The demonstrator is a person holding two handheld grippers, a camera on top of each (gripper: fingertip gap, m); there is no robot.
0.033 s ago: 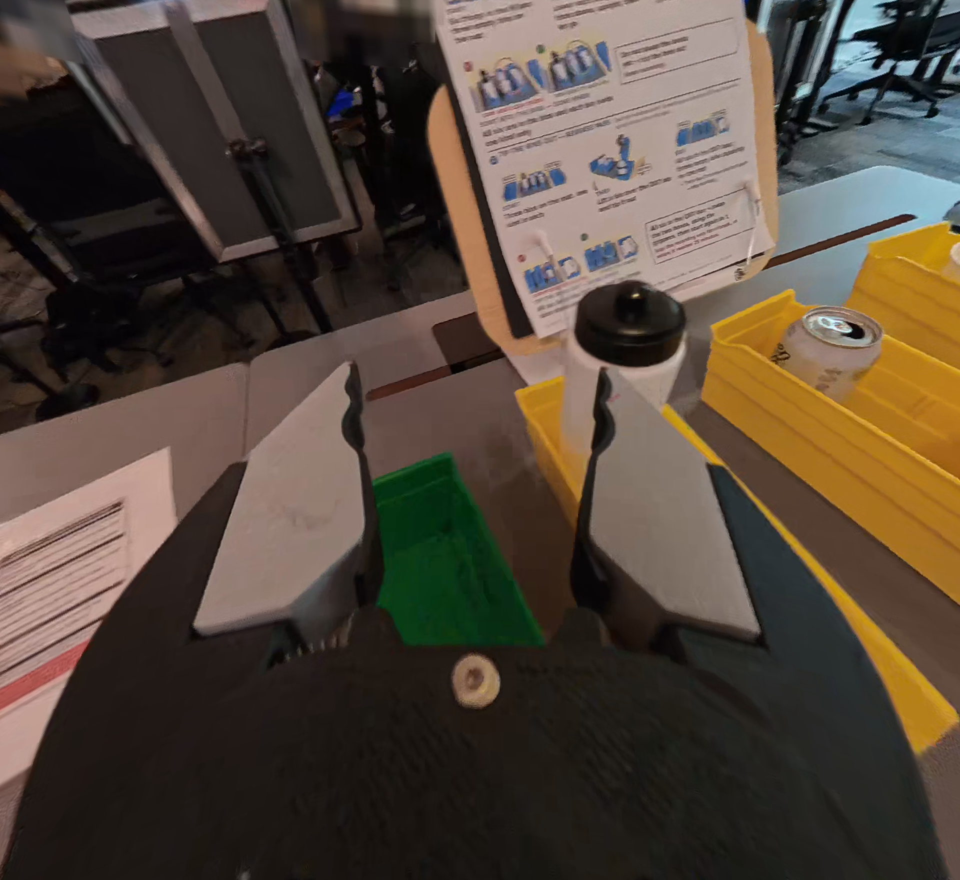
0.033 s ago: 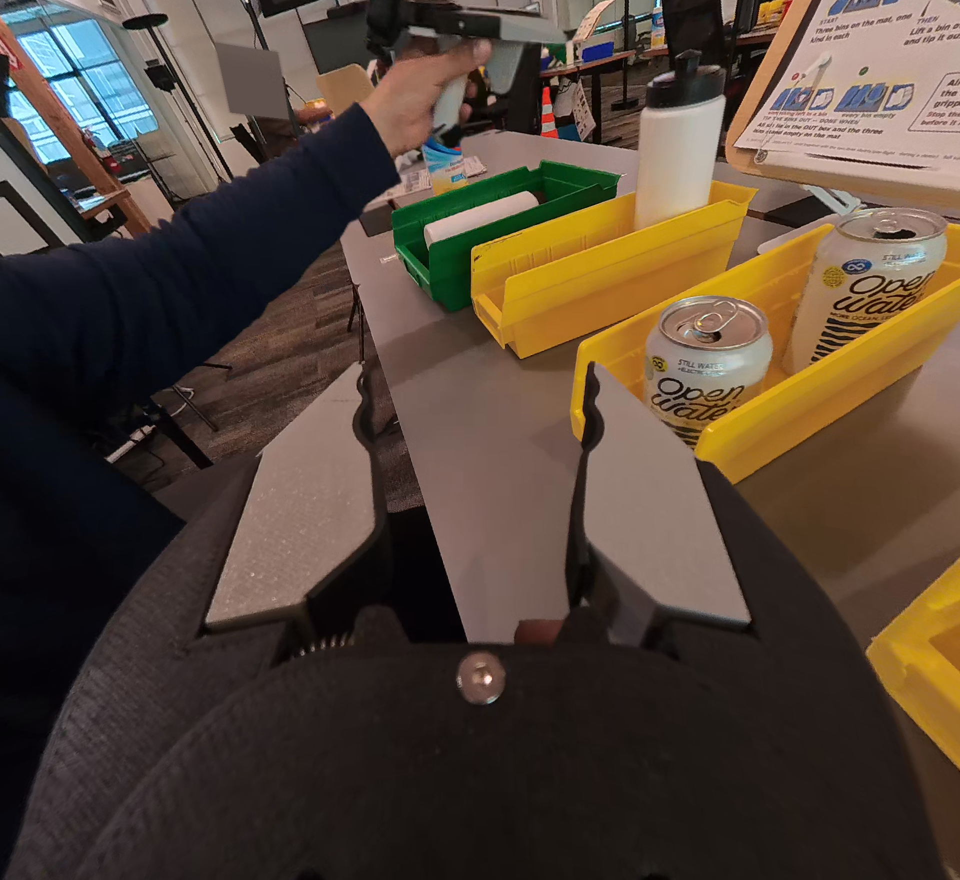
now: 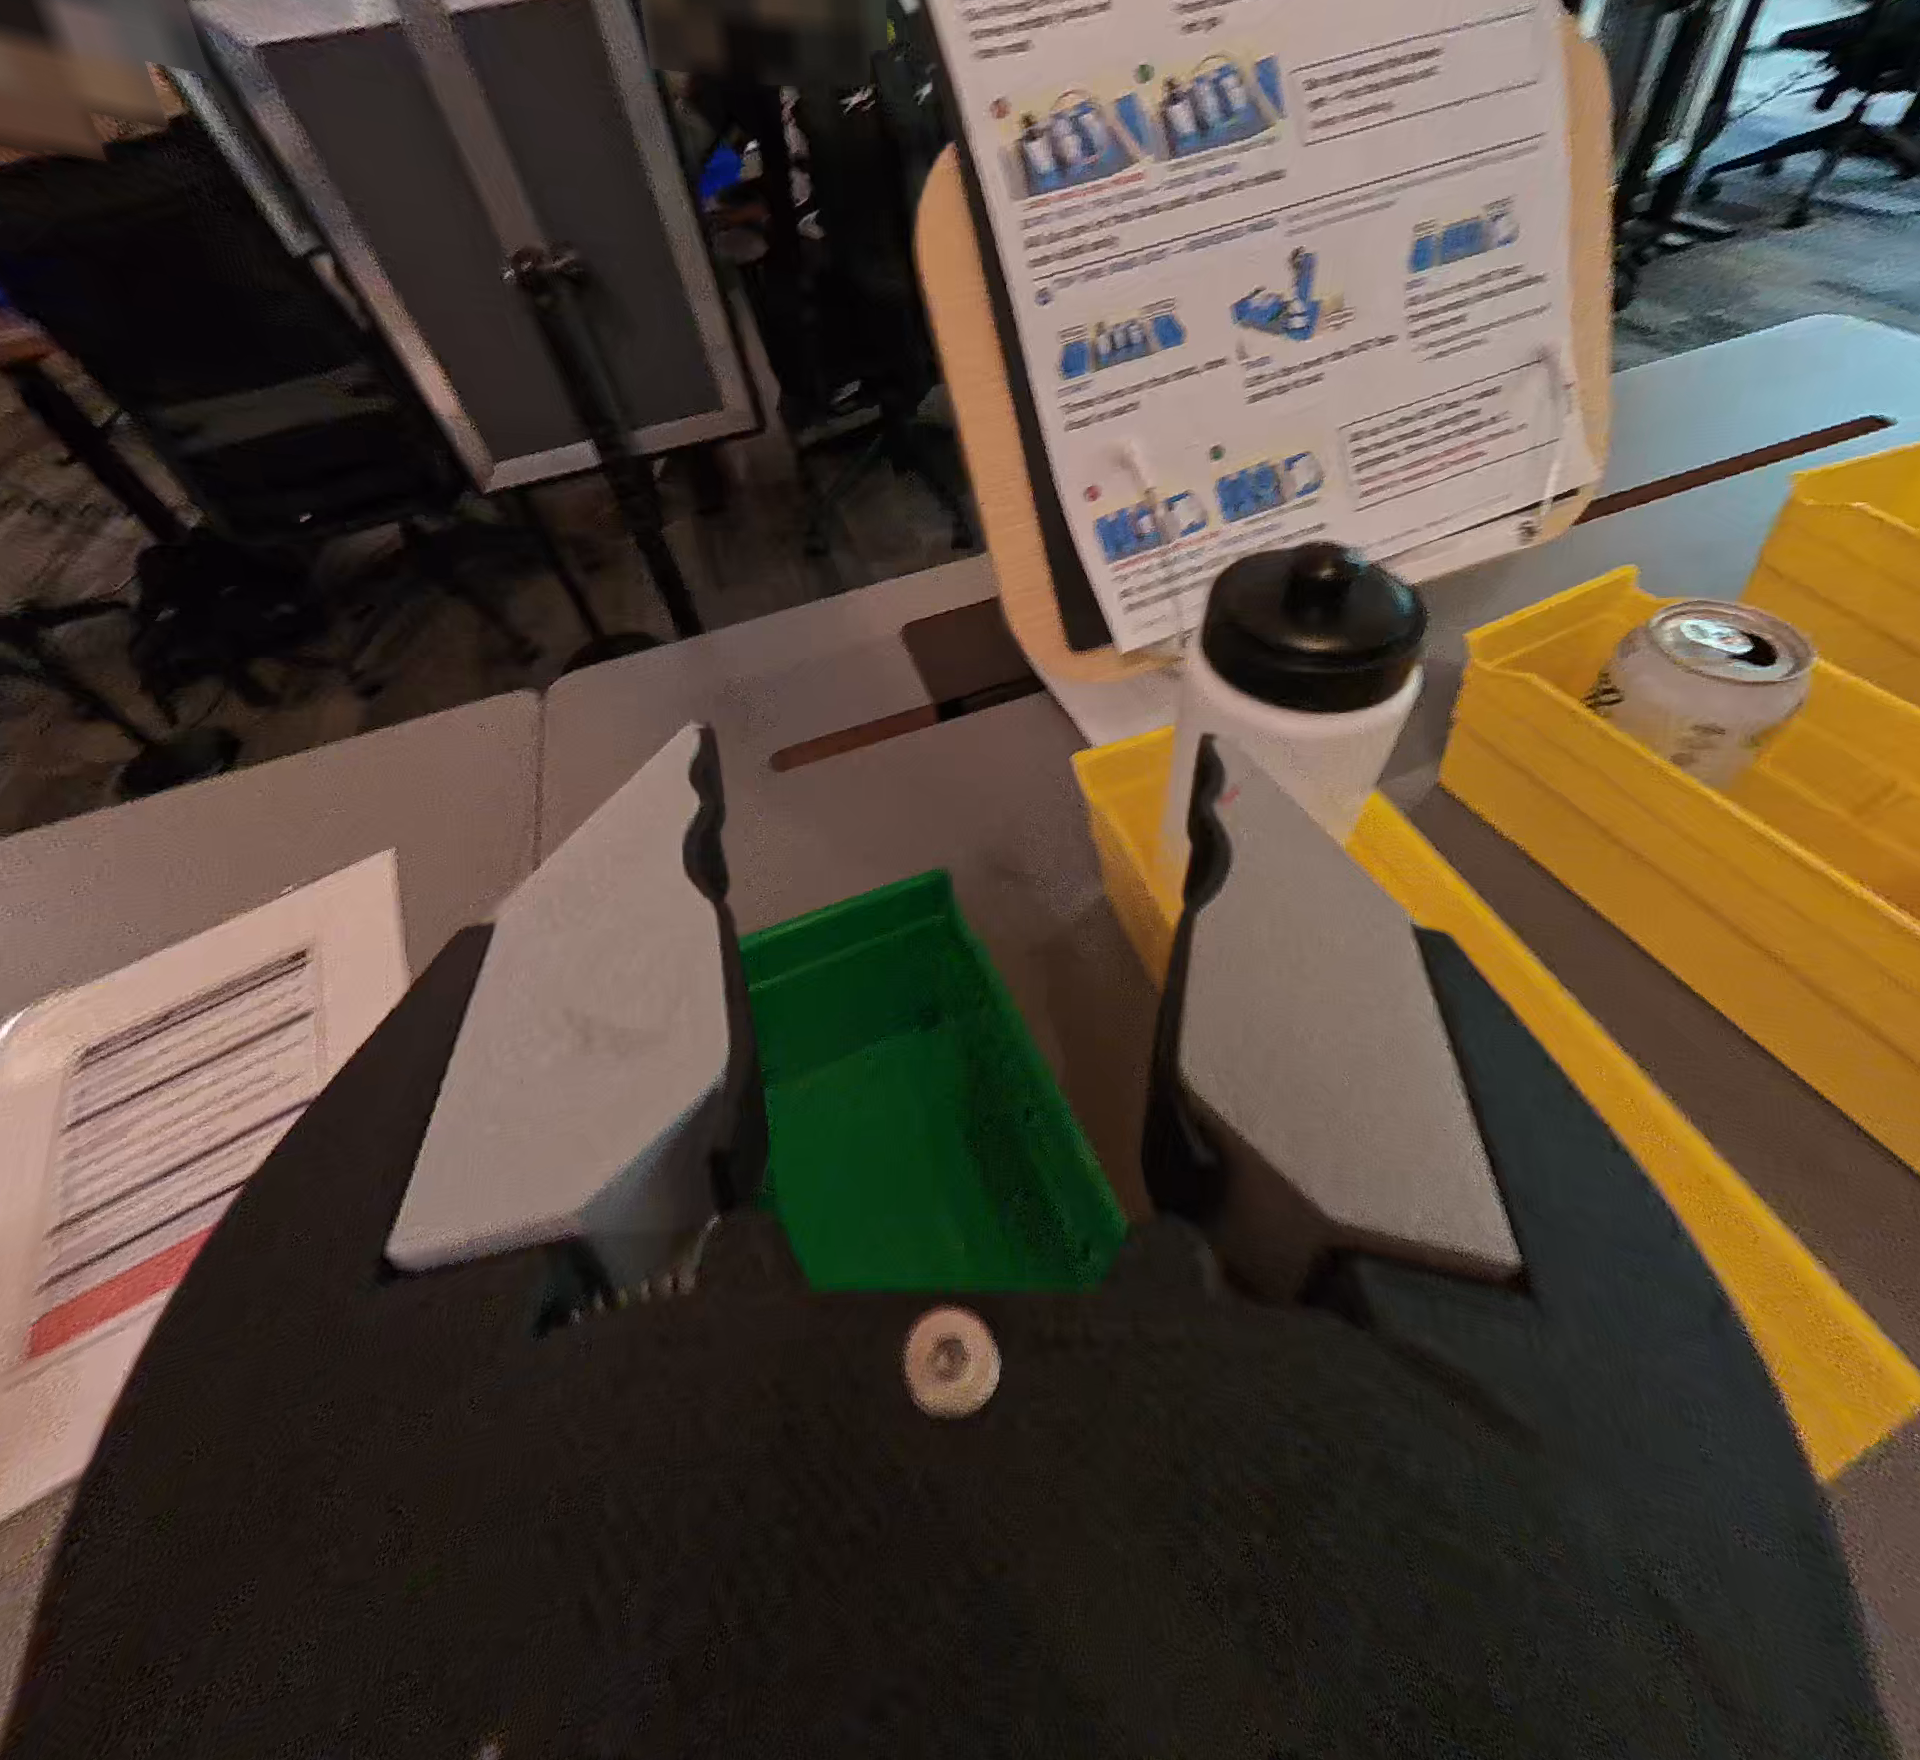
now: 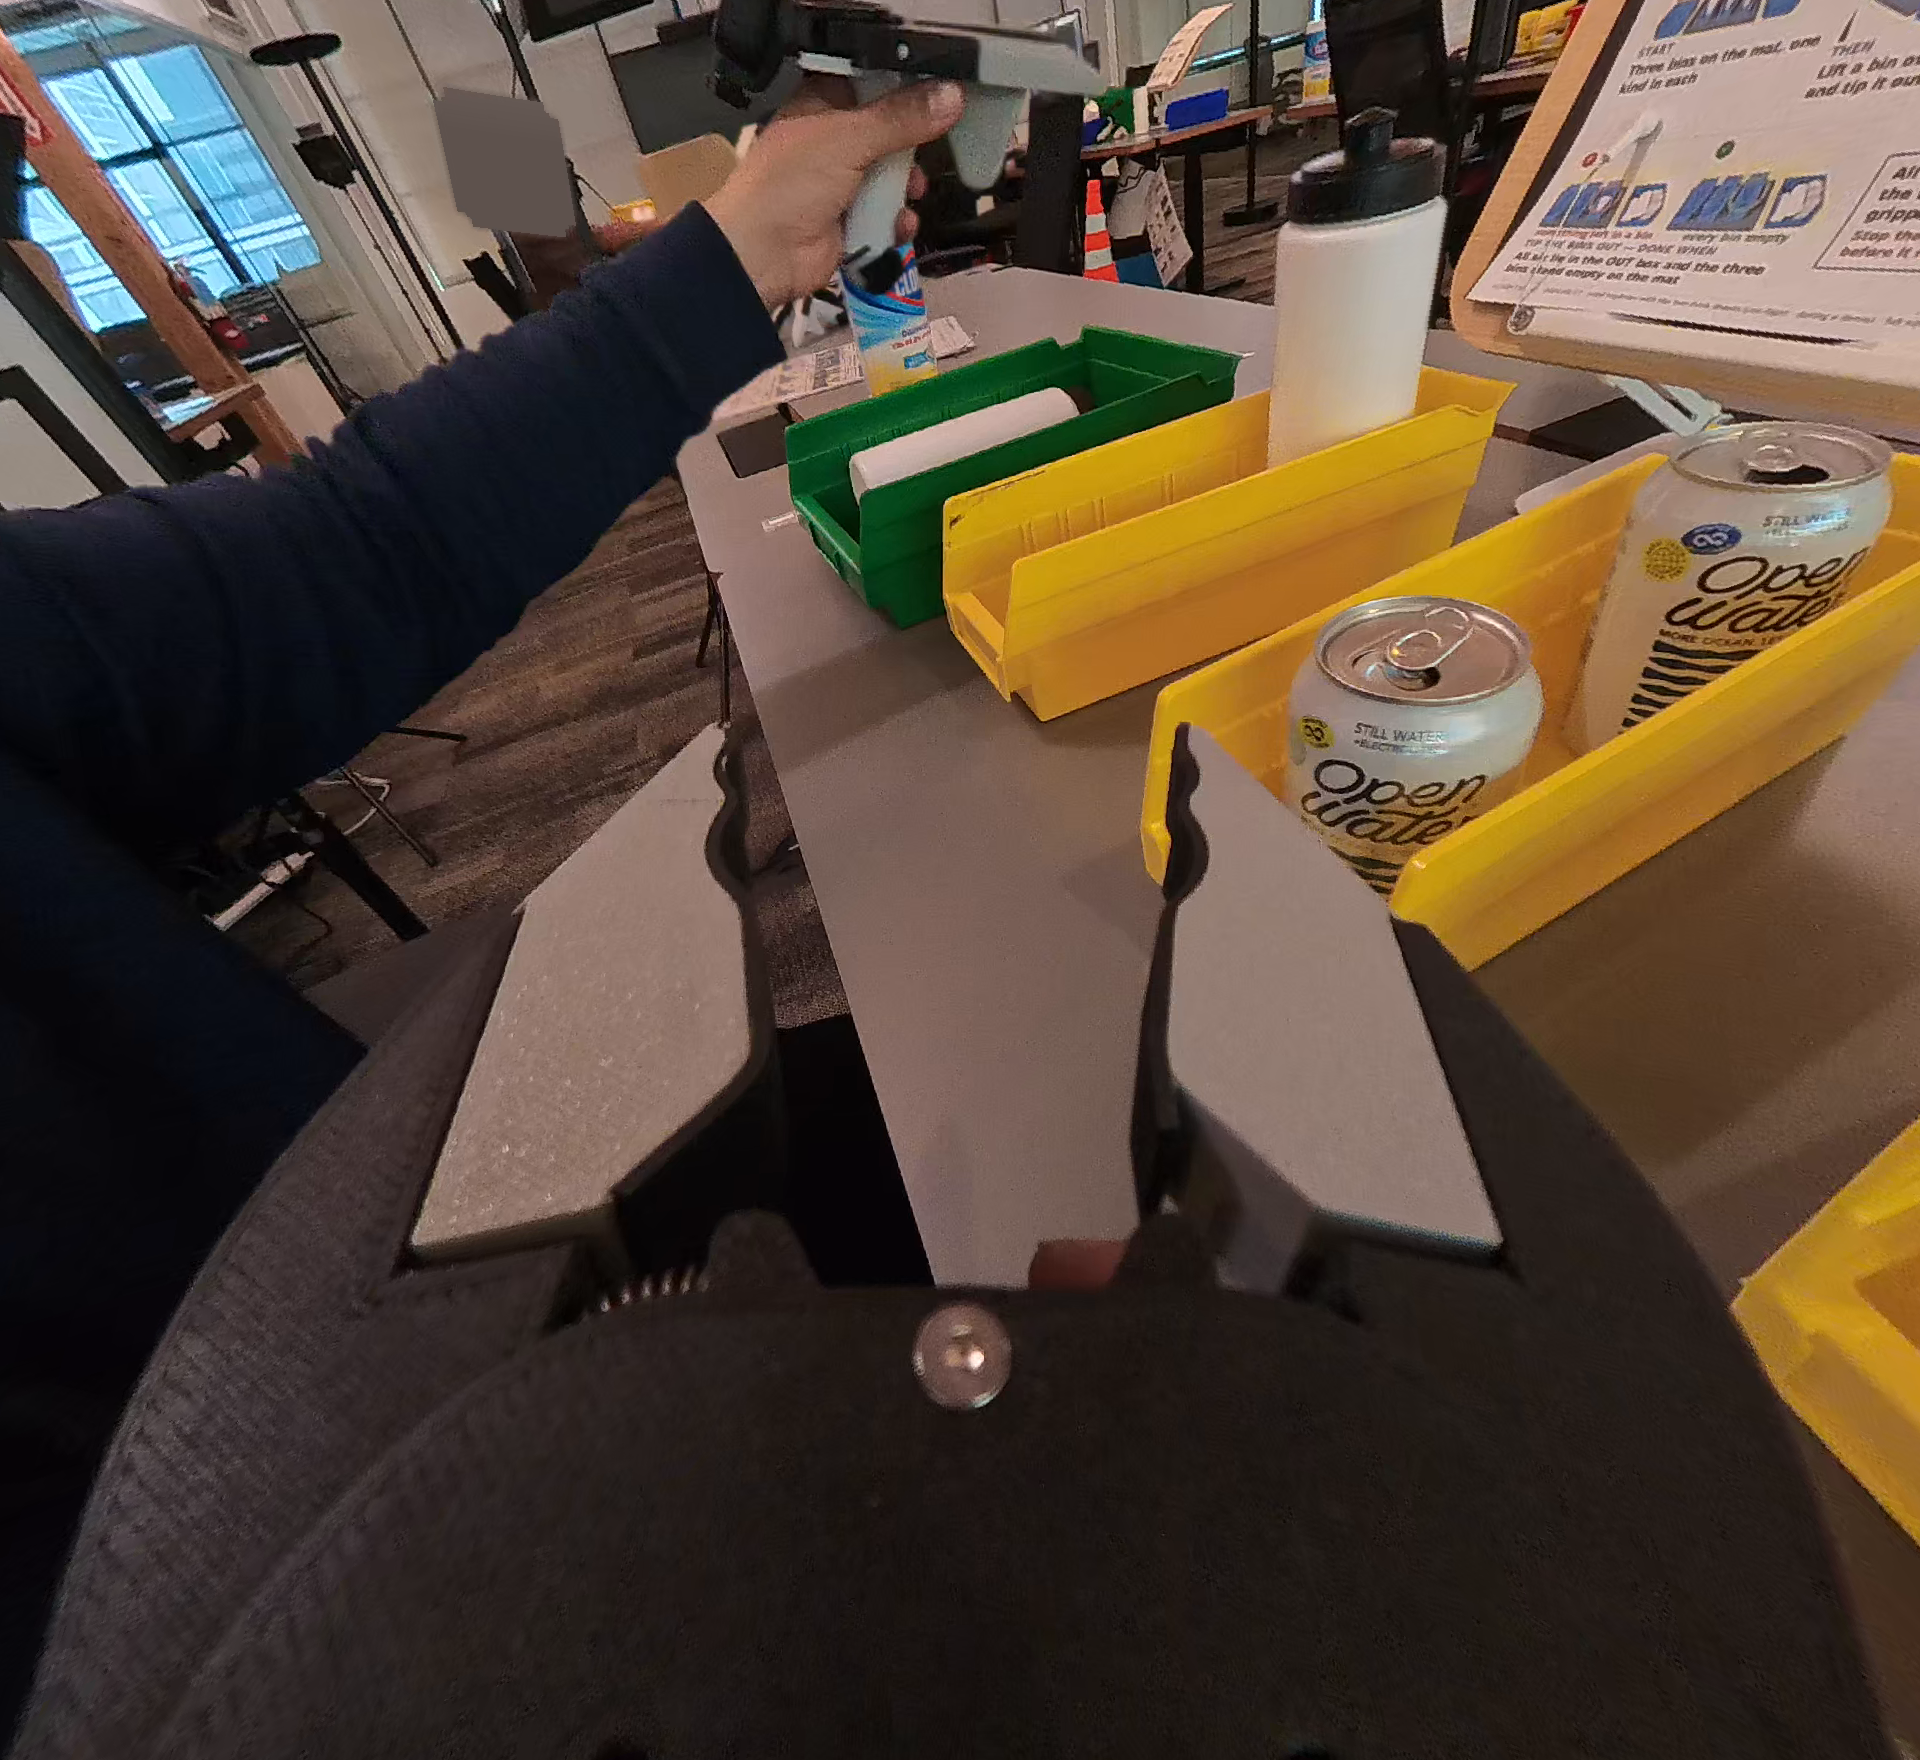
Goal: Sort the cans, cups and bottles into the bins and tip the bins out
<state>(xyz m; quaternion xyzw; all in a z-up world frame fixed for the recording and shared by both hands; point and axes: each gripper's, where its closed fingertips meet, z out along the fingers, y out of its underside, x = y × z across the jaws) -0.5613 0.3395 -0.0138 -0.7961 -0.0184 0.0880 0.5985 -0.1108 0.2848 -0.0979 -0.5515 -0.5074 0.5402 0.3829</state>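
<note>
My left gripper is open and empty, held above the green bin. The right wrist view shows it in a hand high over that bin, where a white cylinder lies on its side. A white bottle with a black cap stands in the nearer yellow bin; it also shows in the left wrist view. Two cans stand in a second yellow bin. My right gripper is open and empty over the table's front edge.
An instruction sheet on a wooden board stands behind the bins. A printed paper lies on the table at the left. A third yellow bin sits at the lower right. A blue-sleeved arm crosses the left side.
The left wrist view has shifted slightly, so the bottle and can sit a little further right in it, and it is blurred. The right gripper has not moved.
</note>
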